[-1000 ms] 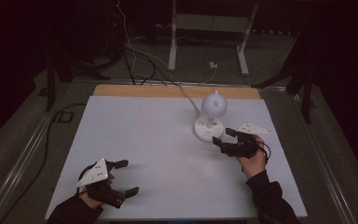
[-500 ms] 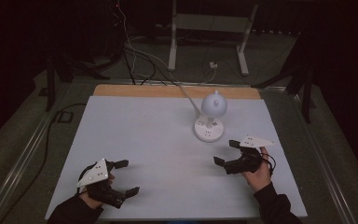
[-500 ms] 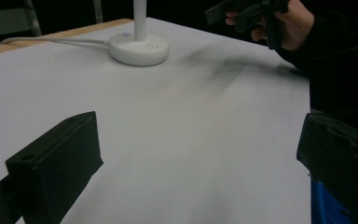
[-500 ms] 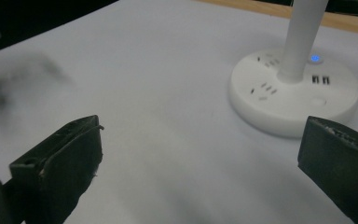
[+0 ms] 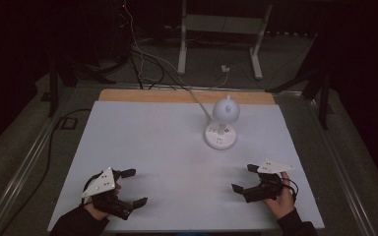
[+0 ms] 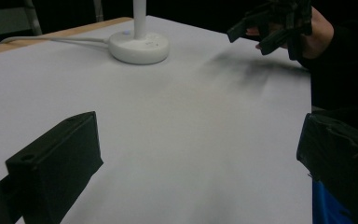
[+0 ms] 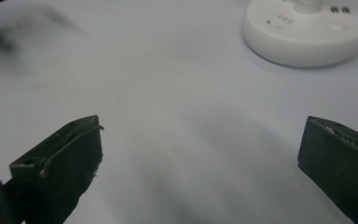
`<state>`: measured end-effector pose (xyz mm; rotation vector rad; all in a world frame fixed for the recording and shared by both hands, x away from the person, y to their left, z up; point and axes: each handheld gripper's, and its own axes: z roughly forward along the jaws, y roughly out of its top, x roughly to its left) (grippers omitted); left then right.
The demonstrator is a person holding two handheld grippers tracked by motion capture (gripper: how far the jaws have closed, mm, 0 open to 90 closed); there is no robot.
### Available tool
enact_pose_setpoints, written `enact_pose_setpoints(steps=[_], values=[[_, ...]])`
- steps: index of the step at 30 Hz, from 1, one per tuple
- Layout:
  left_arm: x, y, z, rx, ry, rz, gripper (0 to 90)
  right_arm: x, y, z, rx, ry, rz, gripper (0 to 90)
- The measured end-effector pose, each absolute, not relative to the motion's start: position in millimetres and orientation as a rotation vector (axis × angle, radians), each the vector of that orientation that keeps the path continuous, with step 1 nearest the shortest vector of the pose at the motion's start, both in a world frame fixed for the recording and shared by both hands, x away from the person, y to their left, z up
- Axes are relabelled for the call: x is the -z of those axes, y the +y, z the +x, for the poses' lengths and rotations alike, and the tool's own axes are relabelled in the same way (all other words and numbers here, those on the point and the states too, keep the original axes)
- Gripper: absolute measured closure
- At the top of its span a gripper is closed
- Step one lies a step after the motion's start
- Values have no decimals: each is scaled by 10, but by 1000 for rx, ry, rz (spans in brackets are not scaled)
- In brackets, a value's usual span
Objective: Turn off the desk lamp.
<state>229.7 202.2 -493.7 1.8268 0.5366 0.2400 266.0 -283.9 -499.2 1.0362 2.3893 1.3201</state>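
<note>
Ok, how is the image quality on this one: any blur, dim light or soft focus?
High view: dim room, dark surroundings, only the white table and lamp stand out. Left gripper view: the right gripper far off is smeared, its shadow hazy on the table. Right gripper view: the lamp base is soft, and the near jaws are sharper than the tabletop.

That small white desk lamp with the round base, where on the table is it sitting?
In the high view the small white desk lamp stands on the far right half of the pale grey table, well beyond the open right claw, with its white cable trailing off the back edge.
</note>
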Motion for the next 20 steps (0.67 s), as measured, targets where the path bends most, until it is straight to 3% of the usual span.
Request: enact_pose_setpoints(steps=[8,20], values=[[4942,2018,2295,-237,536,1830,4,5075,-3028,2529,-1265,2382,1043,0],[4947,2015,2301,-238,536,1834,3,5124,-2961,2585,-1227,2452,941,0]])
